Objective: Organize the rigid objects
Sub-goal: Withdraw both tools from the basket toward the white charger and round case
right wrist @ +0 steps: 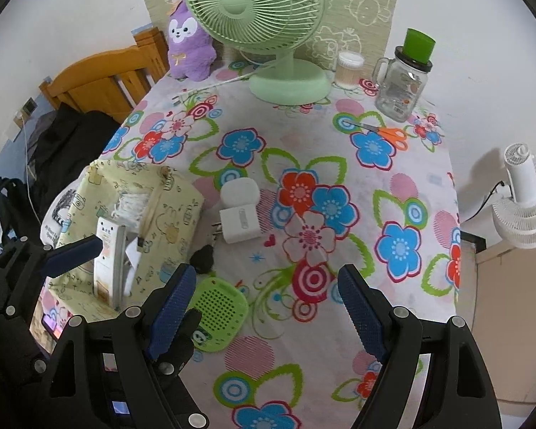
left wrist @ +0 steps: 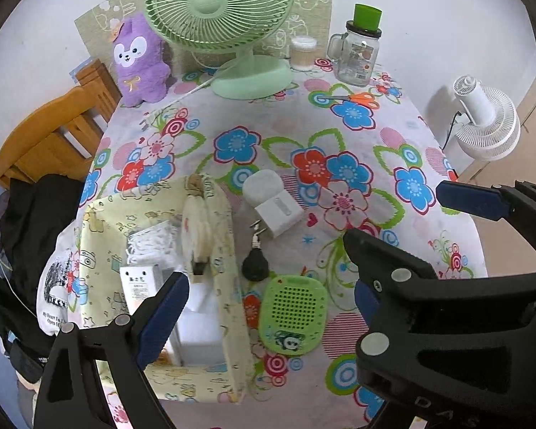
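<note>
The left gripper (left wrist: pixel 268 286) is being held spread and empty over the bin (left wrist: pixel 228 250), whose near wall sits between its fingers, seemingly to steady it; the right gripper (right wrist: pixel 264 307) is likewise being held wide, gripping nothing, above the cloth (right wrist: pixel 339 186); the charger (left wrist: pixel 277 211), black piece (left wrist: pixel 254 268) and green pad (left wrist: pixel 293 316) are lying just beside the bin, probably awaiting packing; boxes are already being stored inside.
</note>
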Available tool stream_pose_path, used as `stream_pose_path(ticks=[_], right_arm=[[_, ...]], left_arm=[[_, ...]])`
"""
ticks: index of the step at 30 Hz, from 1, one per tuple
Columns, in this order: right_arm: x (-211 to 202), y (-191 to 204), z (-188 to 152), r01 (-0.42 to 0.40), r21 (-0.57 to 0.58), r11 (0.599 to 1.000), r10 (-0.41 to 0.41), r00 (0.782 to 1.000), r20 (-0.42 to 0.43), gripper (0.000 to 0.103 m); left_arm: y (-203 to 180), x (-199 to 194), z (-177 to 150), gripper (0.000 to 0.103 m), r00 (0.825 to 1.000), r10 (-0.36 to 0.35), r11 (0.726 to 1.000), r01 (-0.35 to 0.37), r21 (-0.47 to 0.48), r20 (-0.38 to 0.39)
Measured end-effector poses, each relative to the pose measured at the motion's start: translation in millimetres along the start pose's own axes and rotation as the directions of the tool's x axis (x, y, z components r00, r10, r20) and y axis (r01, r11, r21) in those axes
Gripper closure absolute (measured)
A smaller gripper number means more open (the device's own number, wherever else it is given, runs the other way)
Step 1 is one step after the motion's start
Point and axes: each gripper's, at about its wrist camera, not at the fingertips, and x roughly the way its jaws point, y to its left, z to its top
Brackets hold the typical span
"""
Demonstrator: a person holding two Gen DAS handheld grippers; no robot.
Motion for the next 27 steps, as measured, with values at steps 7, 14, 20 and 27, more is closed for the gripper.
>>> stream_pose_path(ticks=[7,14,20,27], right_arm=[[-1,-20,-9,-0.011,0.003,1.0,0.011,1.0,-0.016,0.019],[-2,-39,-14,-0.03,-0.007,1.0,0.03,1.0,-0.006,0.019],[4,-53,-16,-0.046,-0.017,0.999,0.045,0.999,-0.018,0.019],[12,-66,-12,-0.058,-0.043,0.997,0.057,0.998,-0.022,0.019]], left_arm=[[-18,3,-2,0.008,1.0,-0.014,1.0,0.014,-0.027,-0.007],[-30,9,-1,0.008,1.0,-0.021,0.998,0.02,-0.053,-0.008],[-36,17,0,0.008,1.0,-0.016,0.996,0.015,-0.091,-0.018],[-44,27,7,0.008,1.0,0.002,0.993,-0.004,-0.119,-0.018]])
